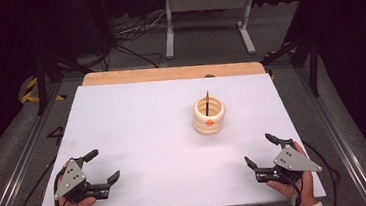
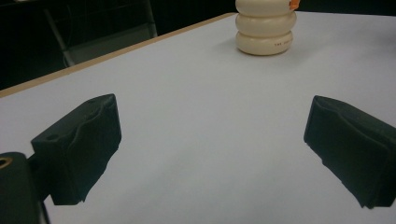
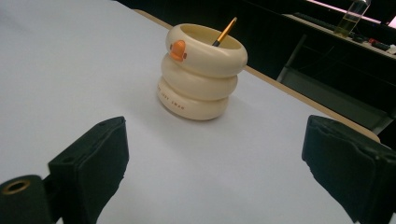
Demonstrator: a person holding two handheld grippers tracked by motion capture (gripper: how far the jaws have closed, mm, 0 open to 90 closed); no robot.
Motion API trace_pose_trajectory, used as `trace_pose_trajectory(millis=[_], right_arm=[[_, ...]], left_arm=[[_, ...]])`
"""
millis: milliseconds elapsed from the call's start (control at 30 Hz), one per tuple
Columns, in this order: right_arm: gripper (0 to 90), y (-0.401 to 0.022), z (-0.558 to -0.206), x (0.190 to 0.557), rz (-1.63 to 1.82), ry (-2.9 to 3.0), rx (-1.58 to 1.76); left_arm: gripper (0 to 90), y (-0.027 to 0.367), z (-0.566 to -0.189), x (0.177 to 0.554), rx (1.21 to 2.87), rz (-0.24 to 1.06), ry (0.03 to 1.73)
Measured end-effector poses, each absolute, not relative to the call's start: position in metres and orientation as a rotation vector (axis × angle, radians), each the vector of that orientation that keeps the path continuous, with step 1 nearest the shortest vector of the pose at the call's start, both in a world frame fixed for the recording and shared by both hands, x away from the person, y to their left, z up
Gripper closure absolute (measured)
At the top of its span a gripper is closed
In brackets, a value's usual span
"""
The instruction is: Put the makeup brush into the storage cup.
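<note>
A cream ribbed holder (image 1: 208, 116) of three stacked rings, with a small orange mark on its front, stands upright right of the table's middle. A thin dark-tipped stick (image 1: 206, 102) leans inside it; the right gripper view shows the stick (image 3: 225, 31) as orange-handled, rising from the holder (image 3: 201, 72). The holder's lower rings (image 2: 265, 29) appear far ahead in the left gripper view. My left gripper (image 1: 102, 165) rests open at the near left corner, nothing between its jaws. My right gripper (image 1: 260, 149) stands open at the near right, also holding nothing.
The white table top (image 1: 149, 136) has a wooden strip (image 1: 168, 73) along its far edge. Beyond it stand a grey metal frame (image 1: 208, 10) and cables on the floor. Dark rails run along both sides of the table.
</note>
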State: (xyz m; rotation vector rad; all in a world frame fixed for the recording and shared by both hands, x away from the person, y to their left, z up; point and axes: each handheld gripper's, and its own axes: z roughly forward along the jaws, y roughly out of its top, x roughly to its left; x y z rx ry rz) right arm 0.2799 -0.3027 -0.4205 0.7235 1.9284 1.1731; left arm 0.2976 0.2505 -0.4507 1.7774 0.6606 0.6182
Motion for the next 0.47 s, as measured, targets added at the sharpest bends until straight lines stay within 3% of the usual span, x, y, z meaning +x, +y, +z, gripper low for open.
trace_pose_trajectory(millis=[467], right_arm=[[7.8, -0.3033, -0.4222, 0.2809, 1.172, 1.923, 0.734]], left_arm=[[5.2, 0.2523, -0.4501, 0.3004, 1.760, 0.610, 0.678]])
